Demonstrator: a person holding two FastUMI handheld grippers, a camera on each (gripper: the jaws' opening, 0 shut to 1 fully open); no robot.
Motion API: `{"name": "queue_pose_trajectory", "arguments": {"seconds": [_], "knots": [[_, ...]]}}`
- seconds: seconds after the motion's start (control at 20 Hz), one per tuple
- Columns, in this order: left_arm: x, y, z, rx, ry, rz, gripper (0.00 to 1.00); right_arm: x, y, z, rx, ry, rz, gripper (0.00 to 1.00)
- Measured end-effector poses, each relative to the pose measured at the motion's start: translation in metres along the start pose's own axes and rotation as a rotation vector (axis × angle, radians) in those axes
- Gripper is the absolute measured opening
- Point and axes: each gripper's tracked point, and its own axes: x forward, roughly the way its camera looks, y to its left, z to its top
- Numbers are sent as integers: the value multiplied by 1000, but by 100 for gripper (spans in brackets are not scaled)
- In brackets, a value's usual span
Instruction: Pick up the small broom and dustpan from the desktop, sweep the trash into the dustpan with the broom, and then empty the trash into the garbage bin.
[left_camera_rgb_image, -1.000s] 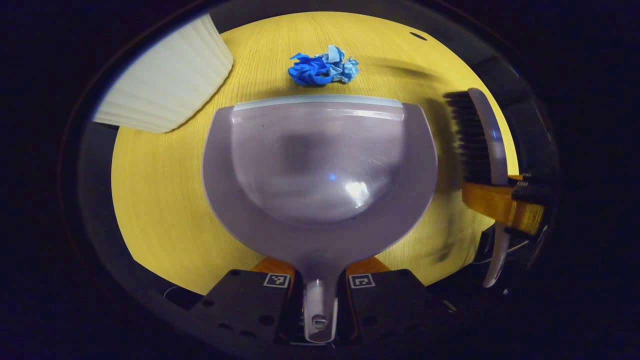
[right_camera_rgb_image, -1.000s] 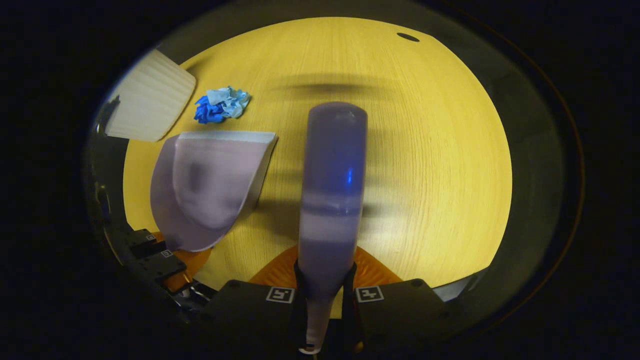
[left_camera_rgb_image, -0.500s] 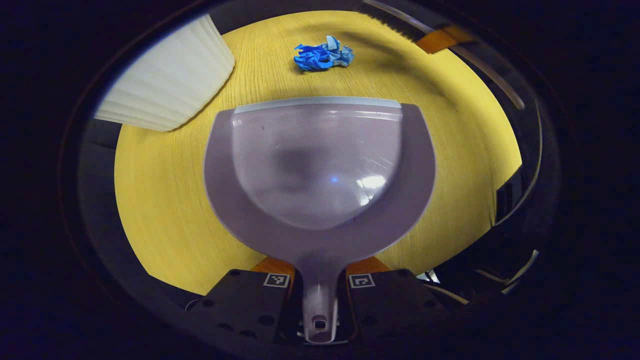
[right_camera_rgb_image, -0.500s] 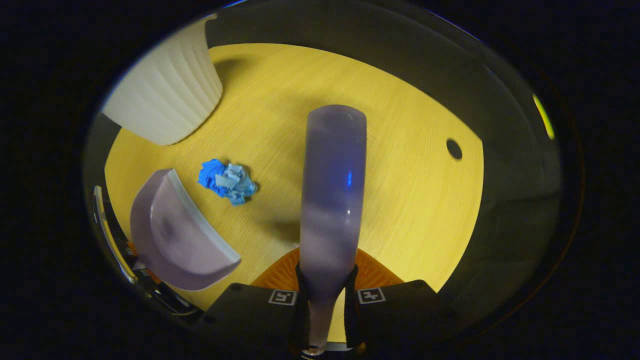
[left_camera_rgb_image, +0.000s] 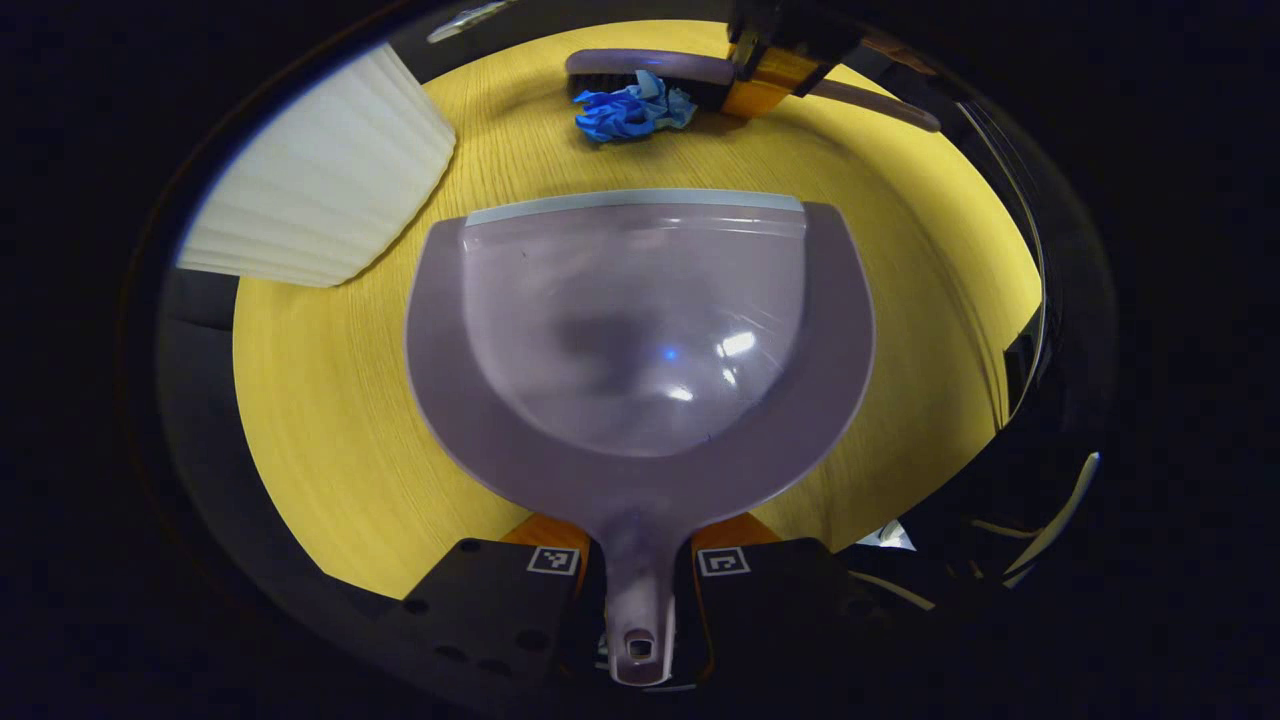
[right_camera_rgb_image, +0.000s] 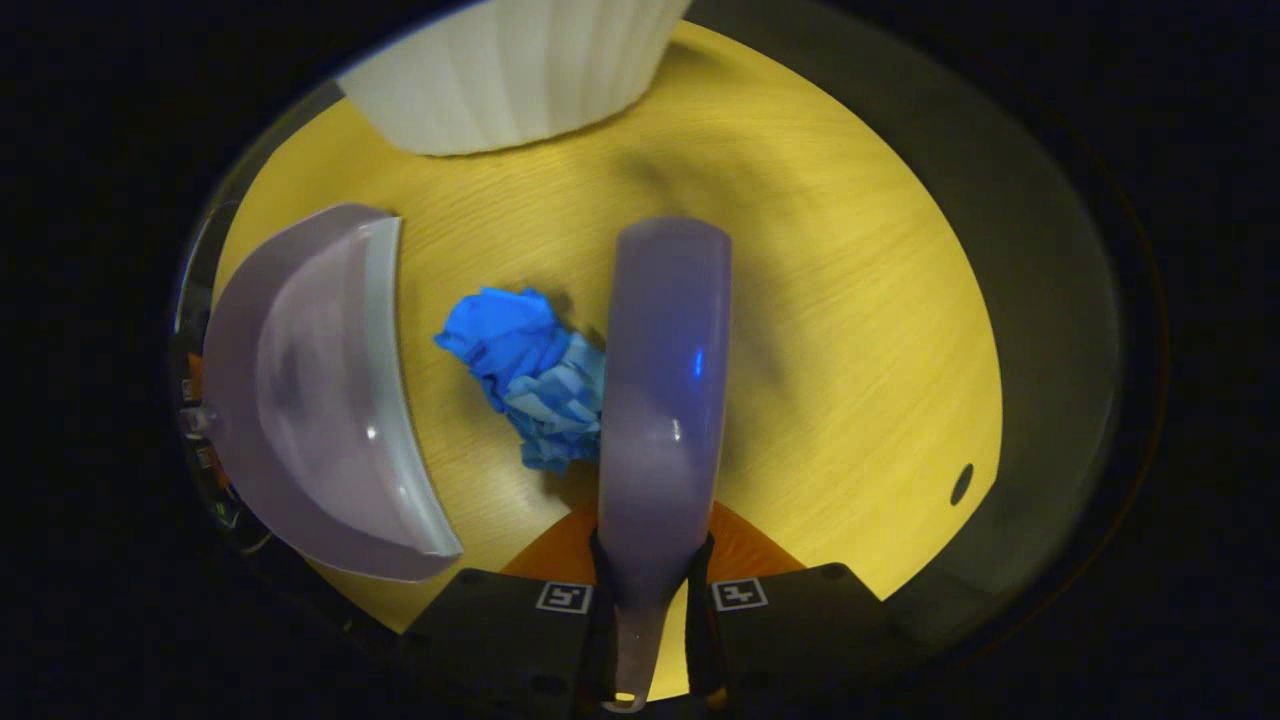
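Both grippers clamped: left on dustpan | right on broom touching trash

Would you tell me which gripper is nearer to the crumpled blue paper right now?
Right. The right gripper holds the broom beside the blue paper; the left gripper holds the dustpan short of it.

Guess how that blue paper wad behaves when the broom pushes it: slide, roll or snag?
The paper wad looks loosely crumpled, so it is probably very light and should tumble rather than slide. Its flared edges might snag on the broom. It may bounce off the dustpan lip if swept fast.
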Motion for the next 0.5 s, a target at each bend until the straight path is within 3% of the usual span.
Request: {"name": "queue_pose_trajectory", "arguments": {"seconds": [0.2, 0.5], "knots": [[3, 6, 1, 52, 3, -4, 29, -21, 5, -4, -127, -18, 107, 29], [3, 6, 2, 75, 8, -12, 27, -29, 8, 3, -121, -25, 226, 29]]}}
